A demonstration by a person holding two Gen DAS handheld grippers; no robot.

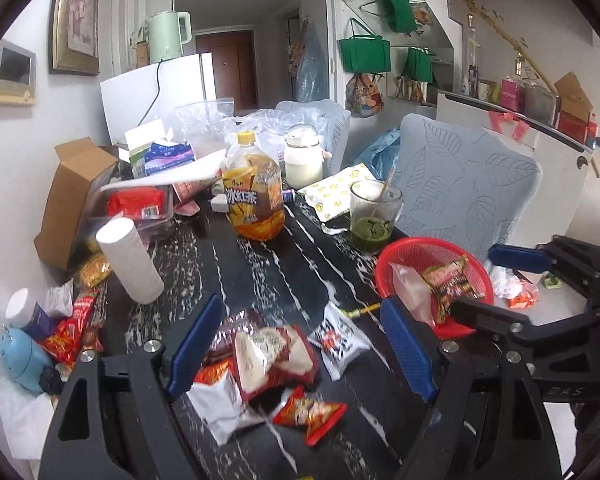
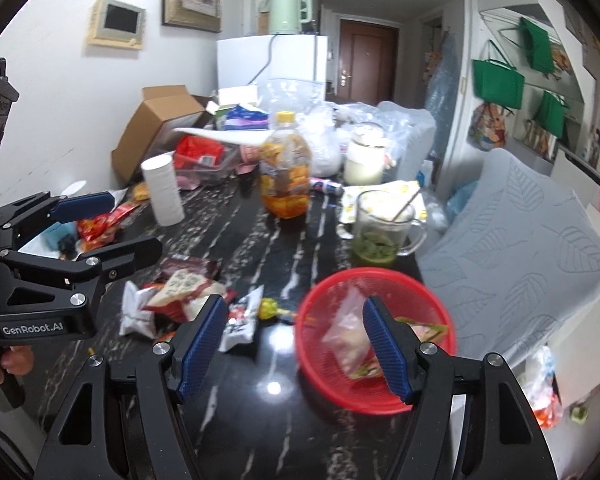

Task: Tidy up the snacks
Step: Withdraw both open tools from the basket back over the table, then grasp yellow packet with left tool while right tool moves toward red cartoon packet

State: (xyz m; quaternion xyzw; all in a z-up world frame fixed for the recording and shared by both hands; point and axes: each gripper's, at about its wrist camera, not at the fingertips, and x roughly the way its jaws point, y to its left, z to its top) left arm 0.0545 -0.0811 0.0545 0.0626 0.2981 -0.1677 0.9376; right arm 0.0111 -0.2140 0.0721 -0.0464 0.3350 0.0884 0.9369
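Left claw [image 1: 296, 344] spread wide, nothing held. Right under it, between the two blue fingers [image 1: 196, 344], a heap of snack packs [image 1: 268, 356] on the dark surface [image 1: 260, 264], close to its near edge. Top pack red and white, long side running about from finger to finger, maybe a bit slanted; hard to be sure with the bent lens. So a turn of the wrist may be needed before closing.

Right claw [image 2: 296, 348] spread wide too, empty. Red basket [image 2: 312, 344] just under its right finger, by the right edge of the surface, with two packs already inside. Heap off to the left of this claw, past the small black-and-white pack [image 2: 240, 320] and the yellow candy [image 2: 268, 308].

Left claw nearer the heap, right claw nearer the basket. Basket to the right of the heap, near but not touching. Best guess for the next move: down with the left claw, squeeze the top pack, then over to the right into the basket.
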